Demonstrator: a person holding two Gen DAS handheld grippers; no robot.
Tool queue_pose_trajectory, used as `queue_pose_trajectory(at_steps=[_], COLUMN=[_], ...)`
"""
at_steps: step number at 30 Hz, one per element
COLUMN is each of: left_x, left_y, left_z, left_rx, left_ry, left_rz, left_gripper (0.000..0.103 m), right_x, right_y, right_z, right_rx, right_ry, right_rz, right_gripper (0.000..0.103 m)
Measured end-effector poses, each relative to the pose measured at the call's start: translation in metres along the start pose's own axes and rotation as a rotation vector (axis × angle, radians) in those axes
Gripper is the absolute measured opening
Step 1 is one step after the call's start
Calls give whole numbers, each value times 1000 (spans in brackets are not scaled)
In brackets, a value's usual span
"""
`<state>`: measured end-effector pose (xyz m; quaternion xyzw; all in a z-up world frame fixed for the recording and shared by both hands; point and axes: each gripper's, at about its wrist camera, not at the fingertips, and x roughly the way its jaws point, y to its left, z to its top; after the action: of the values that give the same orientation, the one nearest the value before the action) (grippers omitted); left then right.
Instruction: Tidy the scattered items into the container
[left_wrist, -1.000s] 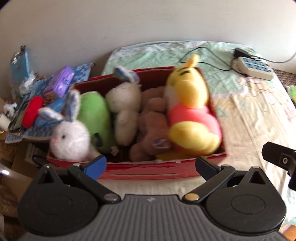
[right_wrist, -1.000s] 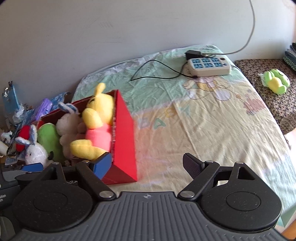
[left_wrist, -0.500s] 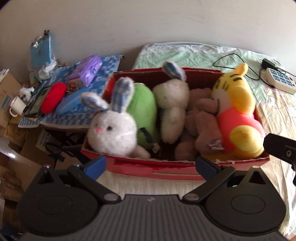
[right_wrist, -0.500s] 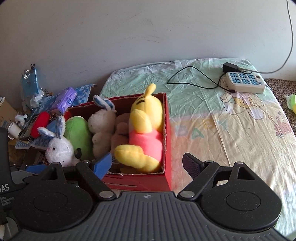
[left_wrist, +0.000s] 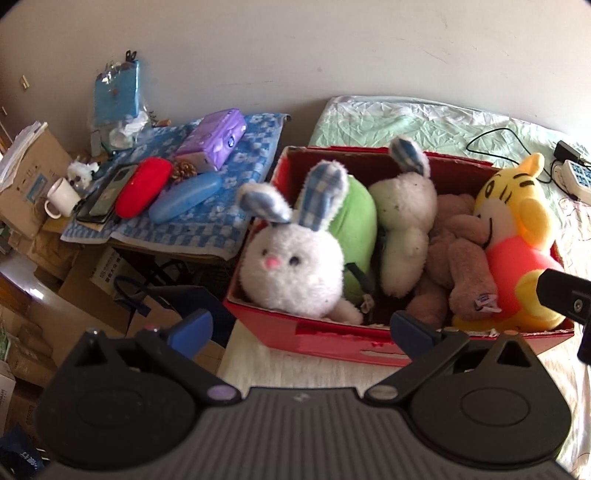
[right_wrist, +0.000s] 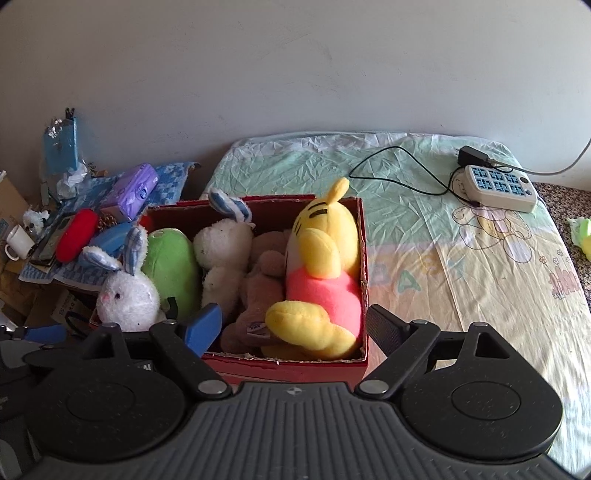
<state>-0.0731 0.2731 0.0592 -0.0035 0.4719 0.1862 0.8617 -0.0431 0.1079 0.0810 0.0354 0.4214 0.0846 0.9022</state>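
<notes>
A red box (left_wrist: 332, 338) (right_wrist: 288, 365) stands on the bed and holds several plush toys: a white rabbit (left_wrist: 291, 269) (right_wrist: 127, 299), a green toy (left_wrist: 356, 221) (right_wrist: 171, 266), a second white rabbit (left_wrist: 404, 218) (right_wrist: 221, 254), a brown bear (left_wrist: 461, 251) (right_wrist: 258, 295) and a yellow tiger in pink (left_wrist: 517, 229) (right_wrist: 325, 258). My left gripper (left_wrist: 301, 328) is open and empty just in front of the box. My right gripper (right_wrist: 291, 325) is open and empty at the box's near right corner.
A side table with a blue checked cloth (left_wrist: 207, 221) left of the box carries a purple tissue pack (left_wrist: 212, 142), a red case (left_wrist: 142, 186), a blue case (left_wrist: 184, 197), a phone and a mug (left_wrist: 61, 195). A power strip (right_wrist: 498, 186) and cable lie on the bed. Cardboard boxes stand on the floor.
Both views have swung left, so the box has shifted right in the left view and to the centre in the right view. Both grippers stay open and empty.
</notes>
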Motion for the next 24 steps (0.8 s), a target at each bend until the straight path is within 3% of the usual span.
queue_pose_trajectory(at_steps=[6, 11, 24], left_x=[3, 4, -1], left_y=[9, 12, 11], left_z=[8, 14, 15], left_rx=[13, 14, 42], left_ry=[43, 45, 11], left_rz=[-26, -35, -117], left_gripper=[102, 102, 102], right_x=[4, 10, 11], right_y=[4, 15, 17], right_z=[7, 16, 23], right_rx=[45, 5, 14], right_ry=[54, 85, 75], right_rz=[13, -21, -27], right_gripper=[88, 88, 88])
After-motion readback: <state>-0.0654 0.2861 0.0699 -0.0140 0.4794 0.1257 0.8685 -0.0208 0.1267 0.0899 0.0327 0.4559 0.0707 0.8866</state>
